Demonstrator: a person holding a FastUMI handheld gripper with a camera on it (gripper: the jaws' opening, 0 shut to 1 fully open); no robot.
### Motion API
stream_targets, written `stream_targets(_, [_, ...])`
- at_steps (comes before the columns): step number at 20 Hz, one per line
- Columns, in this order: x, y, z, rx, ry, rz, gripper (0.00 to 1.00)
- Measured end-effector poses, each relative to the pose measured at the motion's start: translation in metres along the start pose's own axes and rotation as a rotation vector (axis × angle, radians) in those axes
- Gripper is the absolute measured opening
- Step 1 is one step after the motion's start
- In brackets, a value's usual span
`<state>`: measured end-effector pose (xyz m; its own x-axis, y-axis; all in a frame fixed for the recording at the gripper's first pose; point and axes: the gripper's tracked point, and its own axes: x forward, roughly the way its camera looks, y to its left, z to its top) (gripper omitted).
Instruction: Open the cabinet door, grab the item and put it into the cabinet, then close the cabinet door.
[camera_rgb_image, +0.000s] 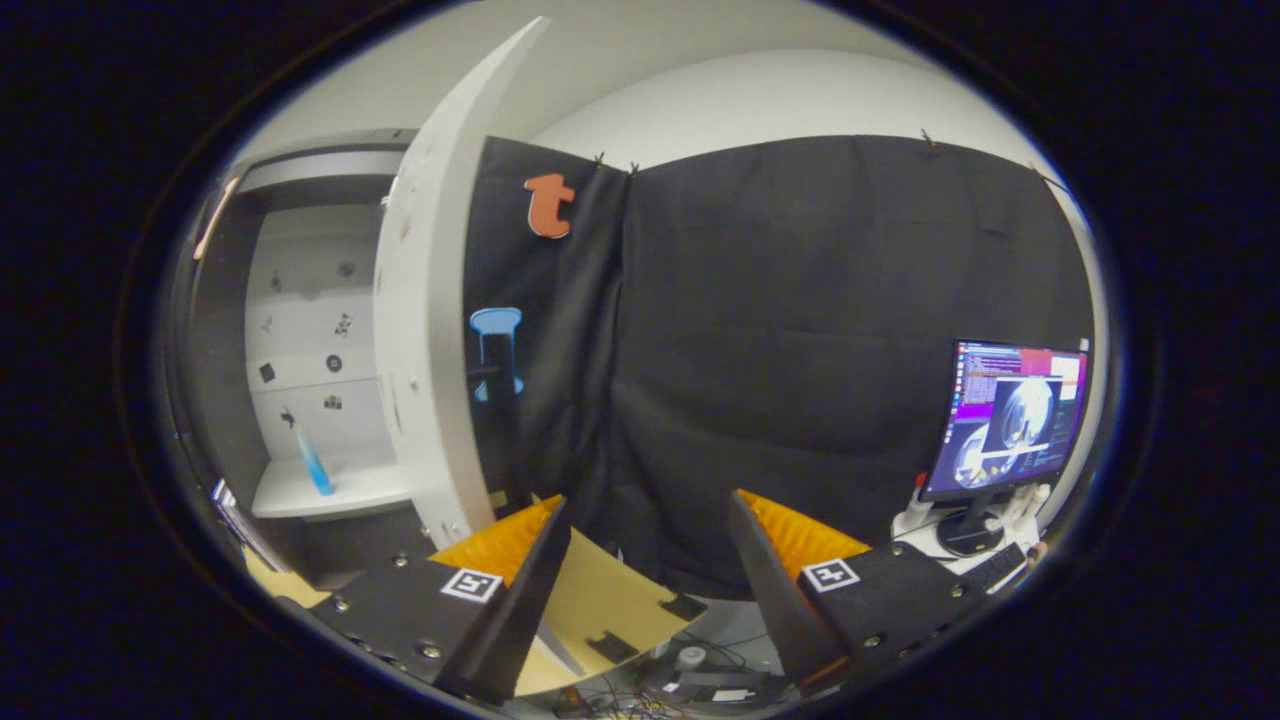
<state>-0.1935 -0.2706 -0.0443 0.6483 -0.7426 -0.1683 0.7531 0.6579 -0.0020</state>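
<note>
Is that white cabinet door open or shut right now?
Open. The cabinet door stands swung out edge-on, leaving the shelf inside exposed, with a blue bottle on it. The gripper is open and empty.

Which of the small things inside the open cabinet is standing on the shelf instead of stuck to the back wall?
The blue bottle: it stands on the white shelf, while the dark markers sit flat on the back wall.

Cabinet door (430, 300): pale grey-white, plain, dotted with small dark holes. Cabinet (310, 300) interior: white back panel carrying small black marks, dark grey side wall, white shelf. Bottle (313, 465) on the shelf: translucent blue with a black top. Booth wall (820, 330): black cloth. Board (600, 600) between the open tongs (648, 560): pale yellow with black cut-outs.
</note>
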Motion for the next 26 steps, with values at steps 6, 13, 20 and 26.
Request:
stream_targets(6, [0.023,0.017,0.004,-0.010,0.004,0.089,0.88])
stream_targets(13, [0.011,0.045,-0.003,-0.059,0.028,0.226,0.87])
stream_targets(20, [-0.013,0.065,-0.009,-0.067,0.047,0.322,0.87])
stream_targets(26, [-0.042,0.104,-0.009,-0.053,0.075,0.409,0.87])
